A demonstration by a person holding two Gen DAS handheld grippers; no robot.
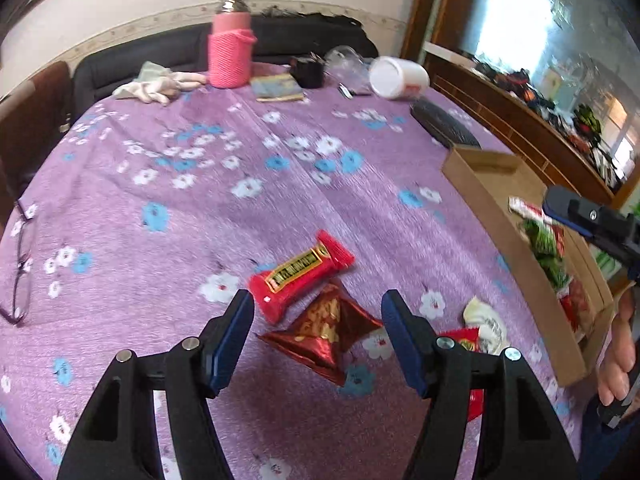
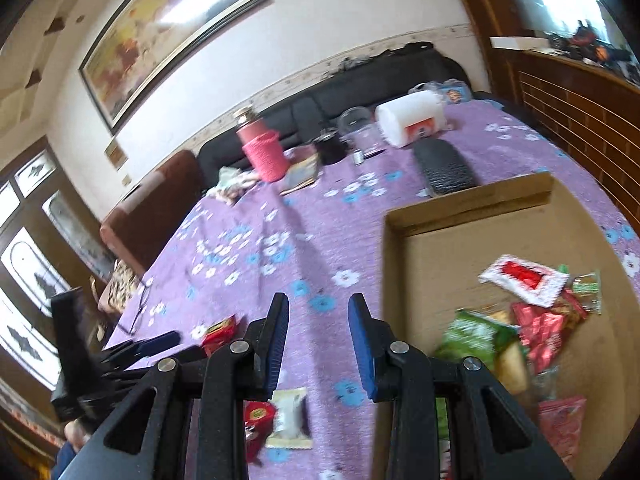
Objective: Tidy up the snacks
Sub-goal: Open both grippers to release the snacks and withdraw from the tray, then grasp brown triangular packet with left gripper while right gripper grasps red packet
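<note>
Left gripper (image 1: 318, 306) low in the centre of the left wrist view, blue-padded jaws wide apart, nothing between them. Just beyond the jaw tips, on the purple flowered tablecloth (image 1: 168, 184): a red bar-shaped snack pack (image 1: 300, 276) lying diagonally, and directly below it in the frame a dark red triangular nut packet (image 1: 328, 332), touching or almost touching the bar. At lower right, partly behind the right jaw, a white-and-cream wrapper (image 1: 486, 326) next to another red packet (image 1: 460, 338).

Along the right edge of the same view, a shallow cardboard tray (image 1: 486, 178) with green and red snack bags piled at its near end.

Right gripper (image 2: 318, 338) at lower centre of the right wrist view, jaws apart, holding nothing, above bare cloth just left of the tray's edge. Inside the tray, at right of this frame, a white-and-red packet (image 2: 522, 280), green bags (image 2: 472, 334) and a shiny red bag (image 2: 542, 332).

At the top of the left view, far side of the table: a pink knitted bottle cover (image 1: 230, 54), a white tub on its side (image 1: 396, 76), a dark case (image 1: 444, 126). Eyeglasses (image 1: 20, 268) at the left edge.
</note>
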